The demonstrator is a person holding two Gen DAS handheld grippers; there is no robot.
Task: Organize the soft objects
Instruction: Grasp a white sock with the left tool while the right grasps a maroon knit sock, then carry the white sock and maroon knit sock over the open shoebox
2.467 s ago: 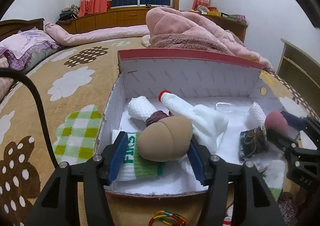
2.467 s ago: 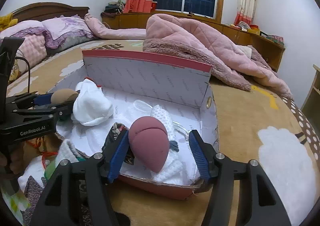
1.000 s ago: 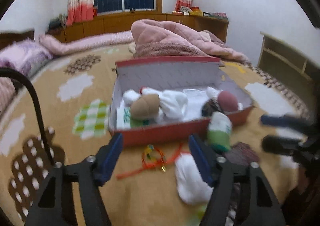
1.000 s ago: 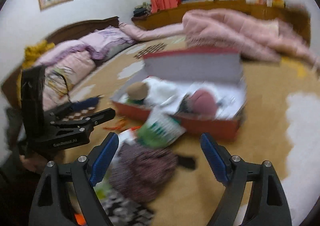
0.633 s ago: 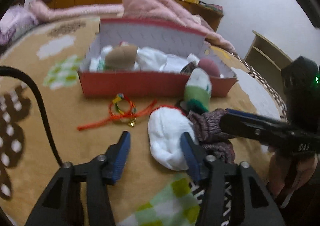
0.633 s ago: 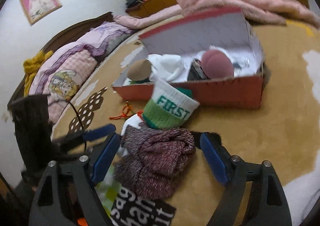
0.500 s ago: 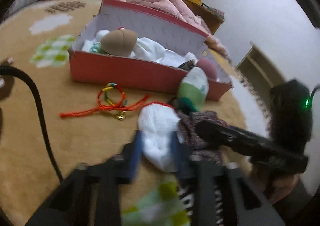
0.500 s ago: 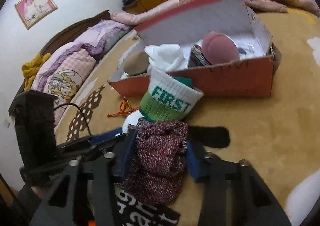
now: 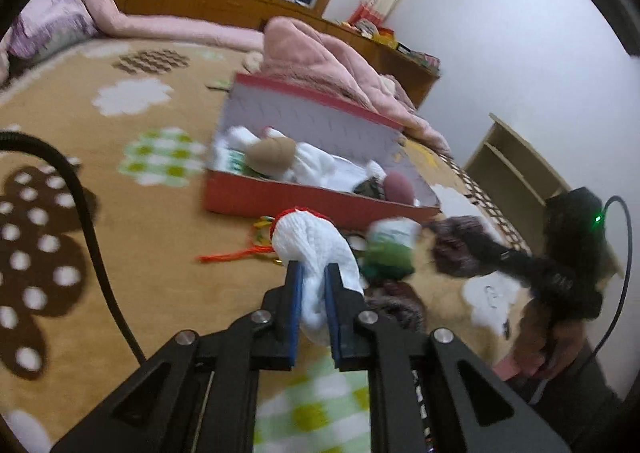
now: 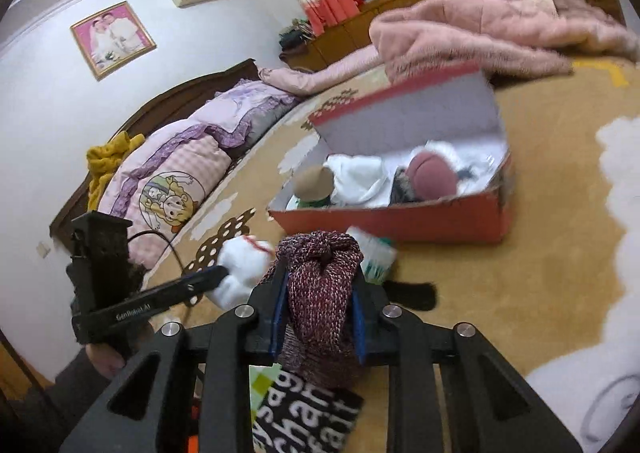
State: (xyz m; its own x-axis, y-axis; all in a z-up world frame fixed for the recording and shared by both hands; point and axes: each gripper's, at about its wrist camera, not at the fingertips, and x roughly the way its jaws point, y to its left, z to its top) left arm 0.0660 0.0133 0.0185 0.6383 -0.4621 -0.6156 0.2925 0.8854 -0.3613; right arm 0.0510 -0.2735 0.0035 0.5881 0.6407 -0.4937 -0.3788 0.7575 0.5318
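Observation:
My left gripper (image 9: 312,271) is closing, and its blue pads press on a white sock with a red rim (image 9: 316,241), held just above the bedspread. The right gripper (image 10: 320,277) is also closing, pinching a maroon knit sock (image 10: 320,293). Between them lies a green and white sock (image 9: 390,249). Behind stands the red box (image 9: 280,199) with a tan rolled sock (image 9: 270,151), a pink one (image 9: 398,187) and white pieces inside. In the right wrist view the left gripper (image 10: 216,277) carries the white sock (image 10: 244,265) at the left.
An orange cord with a bracelet (image 9: 240,253) lies before the box. A black-and-white lettered cloth (image 10: 304,417) sits under my right gripper, and a black sock (image 10: 412,295) lies beside it. A pink quilt (image 9: 320,53) is heaped behind the box, with pillows (image 10: 172,169) at the left.
Both grippers let go of the rolled socks in the box and drew back from it. The left one closed on the white sock, the right one on the maroon sock.

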